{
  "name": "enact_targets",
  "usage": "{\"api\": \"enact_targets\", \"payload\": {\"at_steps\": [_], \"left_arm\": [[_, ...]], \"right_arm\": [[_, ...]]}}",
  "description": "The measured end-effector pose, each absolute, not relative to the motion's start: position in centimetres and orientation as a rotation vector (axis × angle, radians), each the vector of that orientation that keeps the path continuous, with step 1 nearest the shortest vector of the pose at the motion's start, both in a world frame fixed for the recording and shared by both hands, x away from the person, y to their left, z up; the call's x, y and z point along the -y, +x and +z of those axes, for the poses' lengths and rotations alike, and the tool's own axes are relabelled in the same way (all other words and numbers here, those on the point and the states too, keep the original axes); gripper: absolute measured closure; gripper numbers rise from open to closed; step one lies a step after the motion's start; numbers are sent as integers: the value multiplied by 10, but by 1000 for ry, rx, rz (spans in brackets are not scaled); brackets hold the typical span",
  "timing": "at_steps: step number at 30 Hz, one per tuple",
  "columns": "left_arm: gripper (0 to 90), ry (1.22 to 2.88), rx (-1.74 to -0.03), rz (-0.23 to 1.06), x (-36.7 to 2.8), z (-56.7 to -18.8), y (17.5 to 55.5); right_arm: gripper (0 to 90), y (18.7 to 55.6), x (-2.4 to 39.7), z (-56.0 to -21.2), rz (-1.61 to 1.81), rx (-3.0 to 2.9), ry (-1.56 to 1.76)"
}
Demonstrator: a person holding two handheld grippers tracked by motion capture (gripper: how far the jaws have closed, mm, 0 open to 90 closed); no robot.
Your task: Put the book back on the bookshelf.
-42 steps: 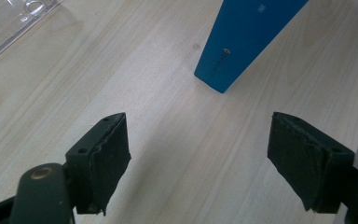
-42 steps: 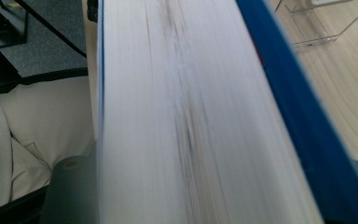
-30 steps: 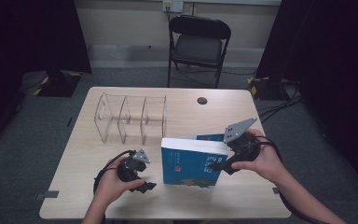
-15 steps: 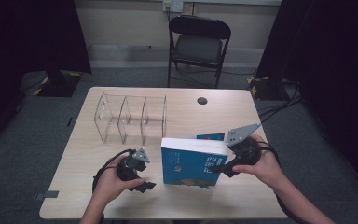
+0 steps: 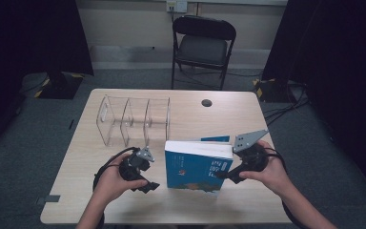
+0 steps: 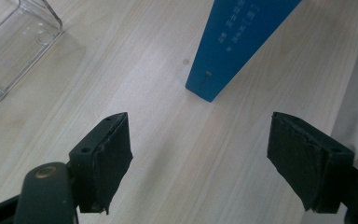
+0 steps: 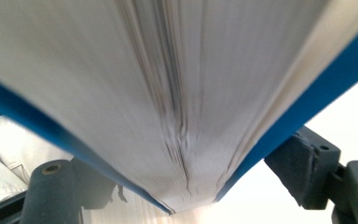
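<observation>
The right claw pinched the book upright, little changed from a second before; the left claw waited spread just beside its spine, so racking remained undone.

Blue book: white print on front cover, too small to read in high view; small picture beside it. Spine of same book in left gripper view: a few lines of light-coloured characters running along it, non-Latin script by the look, blurred, not legible. Nothing readable on page edges in right gripper view. No other text, brand, number or sign legible anywhere.
</observation>
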State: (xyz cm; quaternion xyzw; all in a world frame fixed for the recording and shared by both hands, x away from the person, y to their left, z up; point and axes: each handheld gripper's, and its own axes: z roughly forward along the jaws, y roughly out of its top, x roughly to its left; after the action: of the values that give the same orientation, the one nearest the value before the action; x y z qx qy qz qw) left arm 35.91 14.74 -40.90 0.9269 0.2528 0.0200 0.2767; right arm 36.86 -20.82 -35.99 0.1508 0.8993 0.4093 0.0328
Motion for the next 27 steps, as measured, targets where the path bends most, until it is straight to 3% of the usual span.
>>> {"api": "enact_targets", "payload": {"at_steps": [12,13,15,27], "left_arm": [[215,2498,-653,48,-146,-392,363],[215,2571,-581,75,-149,-388,367],[215,2505,-647,52,-146,-386,363],[221,2529,-610,72,-139,-364,366]], "right_arm": [[245,368,212,-363,1278,-2760,475],[245,368,212,-363,1285,-2755,475],[245,367,213,-364,1293,-2752,481],[240,366,219,-370,1291,-2748,511]]}}
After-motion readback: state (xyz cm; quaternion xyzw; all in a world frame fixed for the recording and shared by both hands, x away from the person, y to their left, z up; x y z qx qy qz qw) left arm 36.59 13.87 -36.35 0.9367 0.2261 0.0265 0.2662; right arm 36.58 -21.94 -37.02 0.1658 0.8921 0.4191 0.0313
